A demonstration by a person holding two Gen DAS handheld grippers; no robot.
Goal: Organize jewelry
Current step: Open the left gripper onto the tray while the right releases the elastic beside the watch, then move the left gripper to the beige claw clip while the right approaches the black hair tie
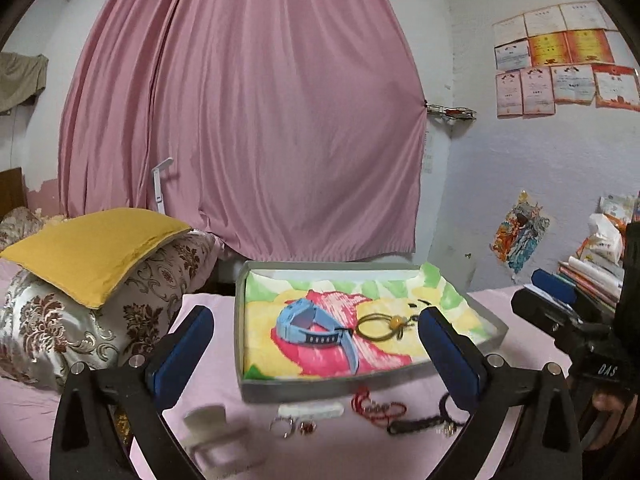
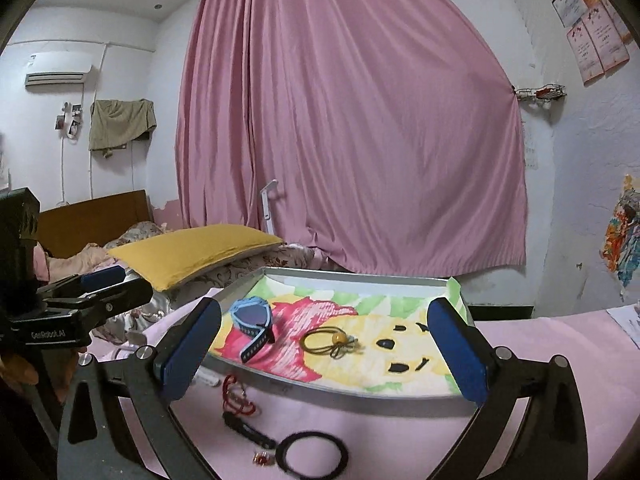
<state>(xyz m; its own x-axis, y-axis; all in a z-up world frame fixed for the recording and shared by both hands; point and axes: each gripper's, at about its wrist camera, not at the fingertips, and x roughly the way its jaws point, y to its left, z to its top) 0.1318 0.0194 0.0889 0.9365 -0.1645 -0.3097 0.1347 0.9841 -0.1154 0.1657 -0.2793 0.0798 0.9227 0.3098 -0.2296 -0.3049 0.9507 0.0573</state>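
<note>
We see a blue watch (image 1: pixel 316 326) lying on its side in the left part of a shallow grey tray (image 1: pixel 240 320), and just beside it, to the right, an olive cord bracelet (image 1: pixel 380 326) with an amber bead; both rest on the bright painted cloth (image 1: pixel 280 360) that lines the tray, apart from each other. In front of the tray, on the pink sheet (image 1: pixel 208 308), the rest of the jewelry lies loose — a red bead string (image 1: pixel 374 404), a dark braided strap (image 1: pixel 416 424), a pair of rings (image 1: pixel 292 426) and a white box (image 1: pixel 212 416), all somewhat blurred. From the right wrist we also make out a black ring-shaped band (image 2: pixel 312 454) nearest the camera and a small reddish piece (image 2: pixel 262 458) beside it. Our left gripper (image 1: pixel 316 344) hangs in front of the tray with its jaws spread wide and nothing between the blue pads; our right gripper (image 2: pixel 324 344) stands the same way — released, jaws wide, empty — and it also shows at the right edge of the left view. Beyond the tray a yellow cushion (image 1: pixel 92 248) lies on a patterned pillow (image 1: pixel 52 320), a pink curtain (image 1: pixel 248 120) covers the back wall, and certificates (image 1: pixel 560 52) hang on the white wall to the right.
</note>
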